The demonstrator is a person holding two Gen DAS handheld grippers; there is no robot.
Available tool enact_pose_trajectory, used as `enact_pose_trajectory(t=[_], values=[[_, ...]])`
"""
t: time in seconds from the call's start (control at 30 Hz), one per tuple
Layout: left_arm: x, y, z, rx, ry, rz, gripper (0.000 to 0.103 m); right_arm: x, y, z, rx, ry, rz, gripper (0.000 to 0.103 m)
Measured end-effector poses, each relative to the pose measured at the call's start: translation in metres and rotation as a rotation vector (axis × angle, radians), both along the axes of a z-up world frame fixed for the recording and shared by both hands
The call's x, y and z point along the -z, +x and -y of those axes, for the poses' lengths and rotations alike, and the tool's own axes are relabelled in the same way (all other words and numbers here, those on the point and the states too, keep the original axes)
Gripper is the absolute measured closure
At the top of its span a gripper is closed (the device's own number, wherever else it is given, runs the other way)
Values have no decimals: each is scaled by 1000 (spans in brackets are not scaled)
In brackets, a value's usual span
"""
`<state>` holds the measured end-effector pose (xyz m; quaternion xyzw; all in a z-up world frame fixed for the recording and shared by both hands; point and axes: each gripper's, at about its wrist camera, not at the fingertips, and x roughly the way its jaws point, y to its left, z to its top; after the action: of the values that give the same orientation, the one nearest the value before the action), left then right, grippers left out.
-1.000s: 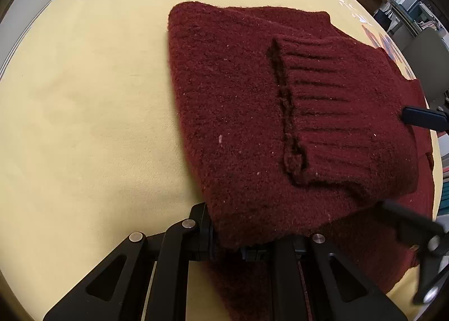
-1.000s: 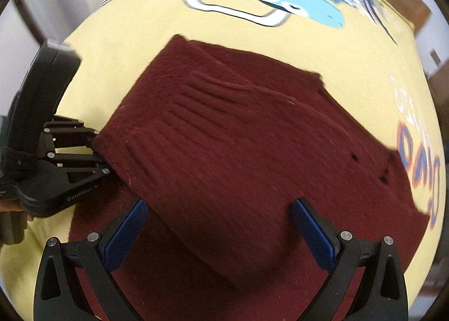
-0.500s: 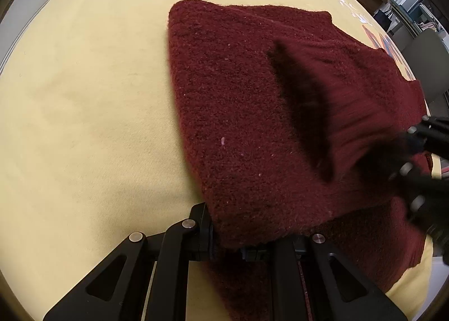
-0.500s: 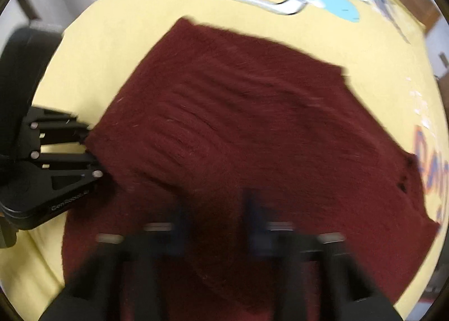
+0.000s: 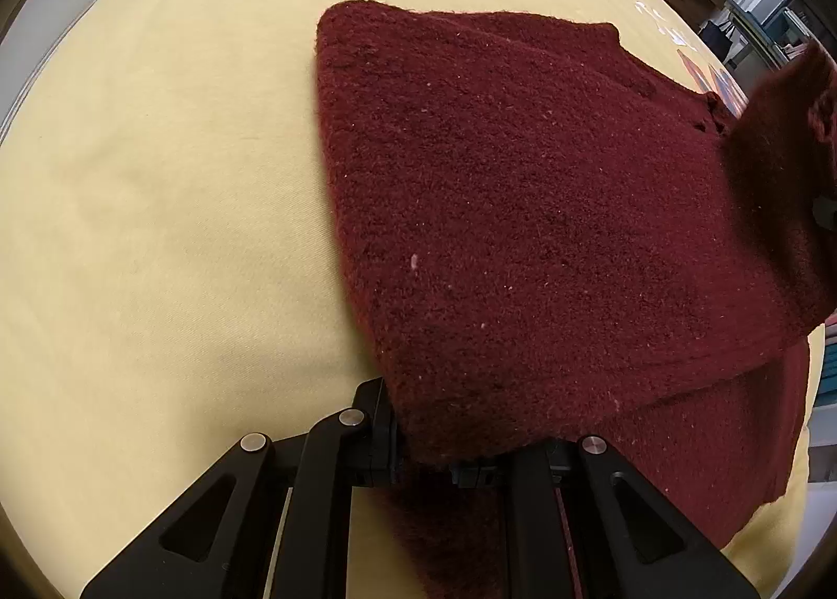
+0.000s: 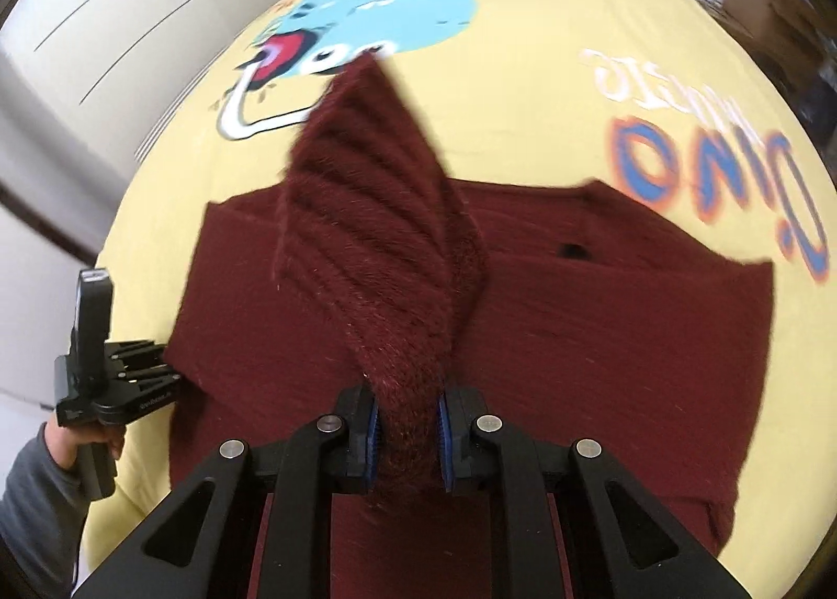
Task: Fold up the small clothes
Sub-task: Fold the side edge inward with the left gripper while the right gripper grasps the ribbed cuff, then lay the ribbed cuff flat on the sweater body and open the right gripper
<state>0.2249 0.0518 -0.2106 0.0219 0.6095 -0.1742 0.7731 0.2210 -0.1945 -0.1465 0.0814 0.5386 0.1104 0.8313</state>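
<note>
Ribbed cuff shows only from right wrist.

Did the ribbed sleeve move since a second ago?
Yes. The ribbed sleeve lay flat on the sweater before. Now the right hand-held gripper has pinched it and lifted it, so it stands up in front of the dinosaur print.

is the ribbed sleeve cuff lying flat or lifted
Lifted: the right gripper is shut on the ribbed cuff, which stands above the sweater.
</note>
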Motion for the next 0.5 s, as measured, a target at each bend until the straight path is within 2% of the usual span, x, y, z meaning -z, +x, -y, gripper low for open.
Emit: enact_pose_trajectory(t=[0.27, 0.33, 0.4, 0.5], values=[[0, -4, 8, 9, 36, 8, 92, 37, -28, 49, 119, 59, -100, 84], [1, -5, 9, 12, 44, 10, 92, 50, -33, 57, 145, 60, -128, 76], [2, -5, 10, 13, 47, 11, 92, 58, -38, 62, 165, 20, -148, 63], [3, -6, 12, 13, 49, 9, 92, 65, -49, 76, 190, -30, -166, 55]])
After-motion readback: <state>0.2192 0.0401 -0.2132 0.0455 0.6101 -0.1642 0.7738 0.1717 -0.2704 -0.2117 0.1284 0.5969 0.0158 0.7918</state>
